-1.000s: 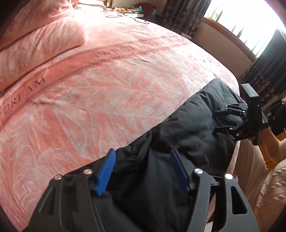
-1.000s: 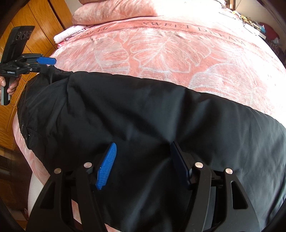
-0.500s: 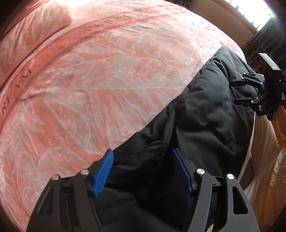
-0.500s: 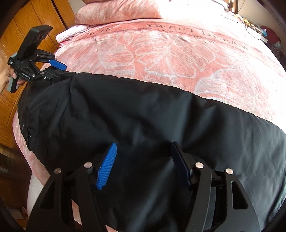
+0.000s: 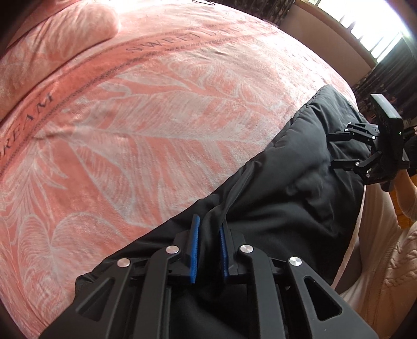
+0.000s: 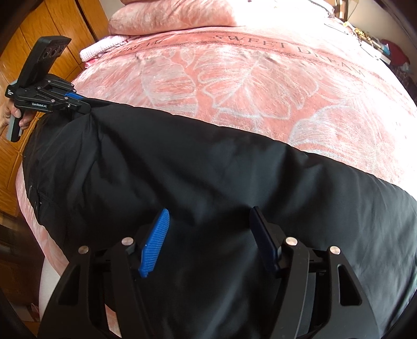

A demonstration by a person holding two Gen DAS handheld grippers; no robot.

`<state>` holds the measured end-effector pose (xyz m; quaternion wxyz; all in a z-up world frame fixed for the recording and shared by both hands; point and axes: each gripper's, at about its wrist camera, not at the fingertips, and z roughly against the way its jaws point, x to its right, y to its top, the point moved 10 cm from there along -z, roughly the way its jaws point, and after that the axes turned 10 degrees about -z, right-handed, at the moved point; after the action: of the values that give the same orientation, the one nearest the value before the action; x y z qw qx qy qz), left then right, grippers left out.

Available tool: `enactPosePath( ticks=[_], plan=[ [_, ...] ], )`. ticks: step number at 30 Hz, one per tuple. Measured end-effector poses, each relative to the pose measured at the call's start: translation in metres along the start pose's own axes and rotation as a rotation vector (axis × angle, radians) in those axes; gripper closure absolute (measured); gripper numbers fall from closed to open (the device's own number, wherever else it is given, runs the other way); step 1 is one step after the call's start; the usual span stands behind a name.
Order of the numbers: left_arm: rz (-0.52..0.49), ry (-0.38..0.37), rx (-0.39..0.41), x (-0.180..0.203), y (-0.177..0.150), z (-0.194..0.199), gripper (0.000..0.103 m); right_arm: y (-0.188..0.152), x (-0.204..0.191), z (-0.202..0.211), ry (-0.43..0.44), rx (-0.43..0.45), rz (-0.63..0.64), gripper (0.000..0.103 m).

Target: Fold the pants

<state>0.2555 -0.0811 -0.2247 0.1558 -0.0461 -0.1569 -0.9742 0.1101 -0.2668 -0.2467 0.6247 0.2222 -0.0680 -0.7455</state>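
Black pants (image 6: 208, 177) lie stretched along the near edge of a pink bed; they also show in the left wrist view (image 5: 286, 187). My left gripper (image 5: 208, 242) is shut on a fold of the pants at one end; in the right wrist view it (image 6: 86, 107) pinches the far left corner of the cloth. My right gripper (image 6: 208, 232) is open, jaws wide apart, just above the middle of the pants. In the left wrist view the right gripper (image 5: 336, 150) hovers open over the far end of the pants.
A pink leaf-print blanket (image 5: 156, 109) covers the bed, with a pillow (image 6: 177, 13) at its head. Wooden cabinets (image 6: 65, 34) stand at the left of the right wrist view. A window with dark curtains (image 5: 385, 67) is beyond the bed. A person's cream sweater (image 5: 385, 260) is at the bed edge.
My left gripper has closed from wide open onto a fold of the pants. The right gripper has stayed open over the pants and barely moved.
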Motion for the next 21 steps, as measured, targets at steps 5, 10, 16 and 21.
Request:
enactPosePath(
  ticks=[5, 10, 16, 21],
  plan=[
    [0.053, 0.063, -0.007, -0.005, -0.003, -0.004, 0.080, 0.000, -0.001, 0.001, -0.014, 0.003, 0.006, 0.038],
    [0.227, 0.301, 0.154, -0.004, -0.014, 0.060, 0.041, -0.005, 0.003, 0.022, 0.068, 0.016, -0.068, 0.040],
    [0.475, 0.474, 0.219, 0.027, -0.049, 0.073, 0.029, -0.009, -0.021, 0.035, 0.099, 0.046, -0.078, 0.045],
    [0.575, 0.540, 0.139, 0.009, -0.089, 0.027, 0.027, -0.018, -0.026, 0.011, 0.003, -0.008, -0.047, 0.046]
  ],
)
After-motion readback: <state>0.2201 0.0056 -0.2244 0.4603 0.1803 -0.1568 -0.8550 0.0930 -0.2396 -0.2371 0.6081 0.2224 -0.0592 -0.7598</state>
